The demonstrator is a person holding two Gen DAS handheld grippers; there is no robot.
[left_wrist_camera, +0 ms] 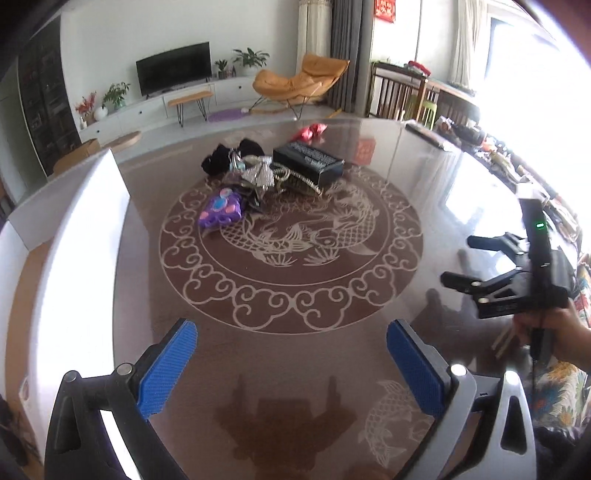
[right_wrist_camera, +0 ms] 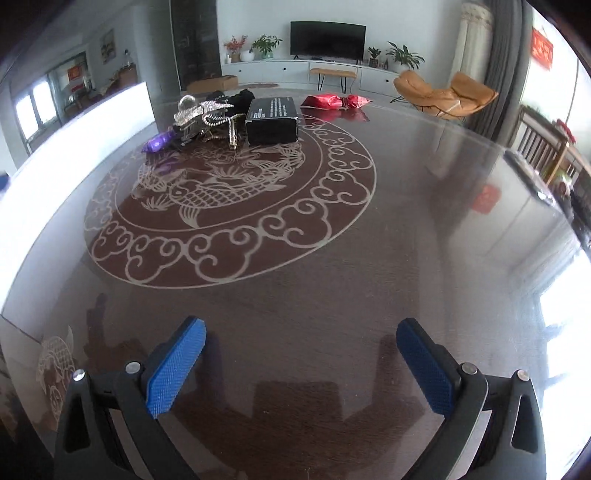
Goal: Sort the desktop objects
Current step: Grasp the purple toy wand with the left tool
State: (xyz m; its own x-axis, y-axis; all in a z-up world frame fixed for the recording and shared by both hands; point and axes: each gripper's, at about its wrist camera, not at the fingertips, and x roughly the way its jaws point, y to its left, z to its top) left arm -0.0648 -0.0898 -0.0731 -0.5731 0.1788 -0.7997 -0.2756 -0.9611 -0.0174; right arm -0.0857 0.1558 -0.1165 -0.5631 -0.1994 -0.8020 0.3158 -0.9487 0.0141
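— With both grippers spread and empty, where is the pile (left_wrist_camera: 255,173)?
— Beyond the fish medallion (left_wrist_camera: 291,236), beside the black box (right_wrist_camera: 272,120); left gripper (left_wrist_camera: 291,365) and right gripper (right_wrist_camera: 301,363) look similarly far.

No text legible anywhere. Black box (right_wrist_camera: 272,120) on the counter (right_wrist_camera: 406,258) has white print lines on its top face, too small and blurred to read. Red hanging (left_wrist_camera: 385,9) on the far wall carries gold marks, unreadable; its red reflection on the counter is likewise a blur. Counter's fish-and-cloud inlay (left_wrist_camera: 291,236) is ornament only, no lettering.
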